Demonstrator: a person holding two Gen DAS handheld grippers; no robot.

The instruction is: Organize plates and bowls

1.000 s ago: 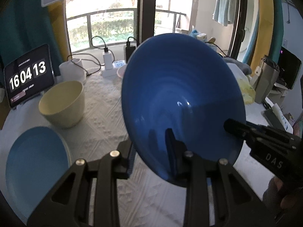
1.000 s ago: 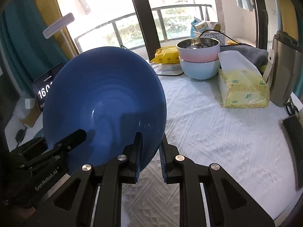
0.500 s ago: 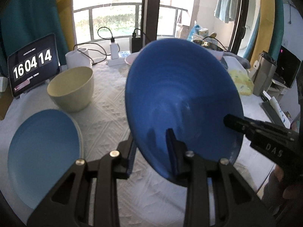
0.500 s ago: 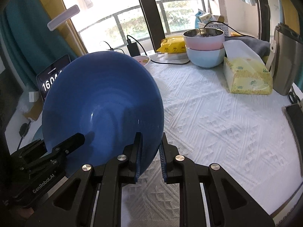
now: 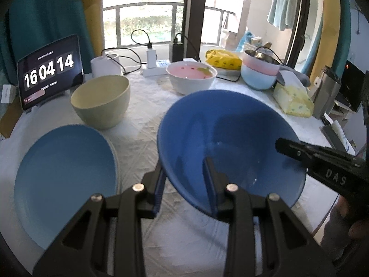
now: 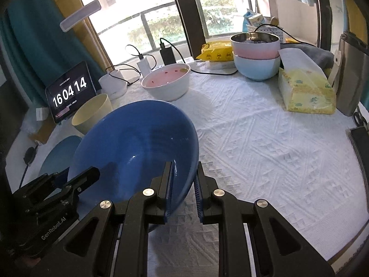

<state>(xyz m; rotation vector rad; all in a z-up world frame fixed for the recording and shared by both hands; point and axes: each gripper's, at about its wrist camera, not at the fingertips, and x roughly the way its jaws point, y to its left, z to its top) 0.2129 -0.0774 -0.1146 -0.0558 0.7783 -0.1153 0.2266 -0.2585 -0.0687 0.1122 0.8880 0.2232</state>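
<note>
A dark blue bowl (image 5: 230, 138) is held tilted above the white tablecloth by both grippers. My left gripper (image 5: 184, 184) is shut on its near rim. My right gripper (image 6: 183, 184) is shut on the rim's opposite side; the bowl also shows in the right wrist view (image 6: 136, 143). A light blue plate (image 5: 64, 173) lies at the left. A cream bowl (image 5: 101, 101) stands behind it. A white bowl with a pink inside (image 5: 191, 78) sits further back. A pink bowl stacked in a light blue bowl (image 5: 260, 71) stands at the back right.
A tablet clock (image 5: 49, 71) leans at the back left. Chargers and cables (image 5: 152, 60) lie by the window. A yellow tissue pack (image 6: 306, 90) and a grey container (image 6: 352, 78) stand at the right. The table edge (image 6: 346, 242) curves near right.
The dark blue bowl has tipped from nearly upright towards level and dropped lower over the cloth. Both grippers moved with it and kept their hold.
</note>
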